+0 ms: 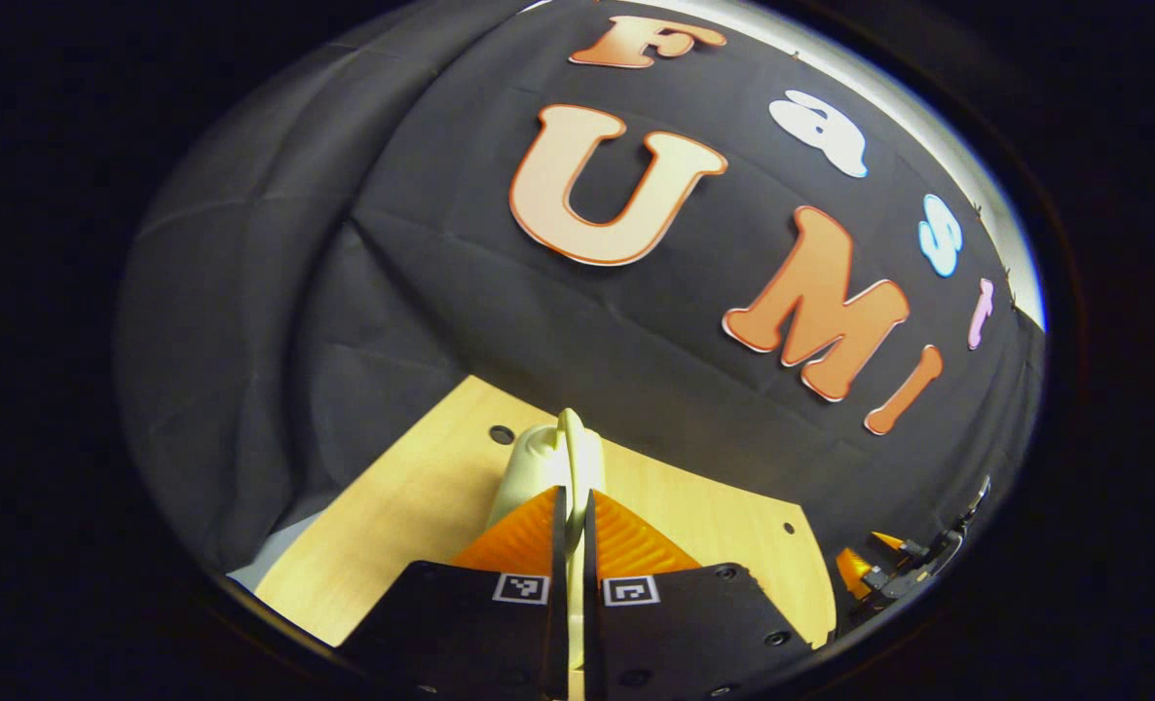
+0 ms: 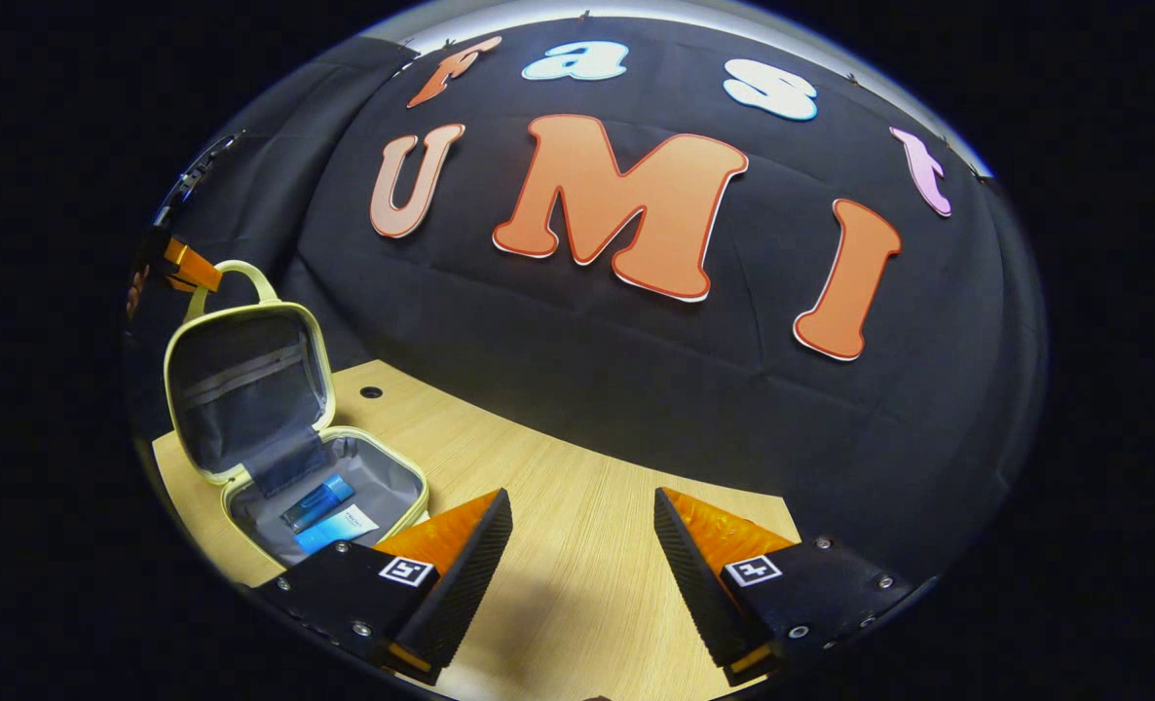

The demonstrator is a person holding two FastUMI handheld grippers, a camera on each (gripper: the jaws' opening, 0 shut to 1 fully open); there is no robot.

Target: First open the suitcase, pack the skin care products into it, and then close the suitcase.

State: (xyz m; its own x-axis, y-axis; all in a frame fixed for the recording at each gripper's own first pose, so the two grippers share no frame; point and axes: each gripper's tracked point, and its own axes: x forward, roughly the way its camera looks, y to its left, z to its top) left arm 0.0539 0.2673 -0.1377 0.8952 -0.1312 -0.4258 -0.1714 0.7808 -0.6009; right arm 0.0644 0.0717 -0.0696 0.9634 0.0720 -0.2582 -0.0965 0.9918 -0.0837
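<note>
The small pale yellow suitcase (image 2: 246,389) stands open at the left of the right gripper view, its lid upright and showing a grey lining. A blue tube (image 2: 316,501) and a blue-and-white packet (image 2: 341,528) lie in its grey base. My left gripper (image 1: 570,516) is shut on the suitcase handle (image 1: 563,453), which sticks up between its fingers. In the right gripper view, the left gripper (image 2: 183,268) holds the handle loop (image 2: 242,276) at the top of the lid. My right gripper (image 2: 582,521) stands open over bare table, to the right of the case.
The light wooden table (image 2: 558,594) runs back to the black cloth wall, with a small round hole (image 2: 371,392) near its far edge behind the case. In the left gripper view, the right gripper (image 1: 884,570) is at the table's right end.
</note>
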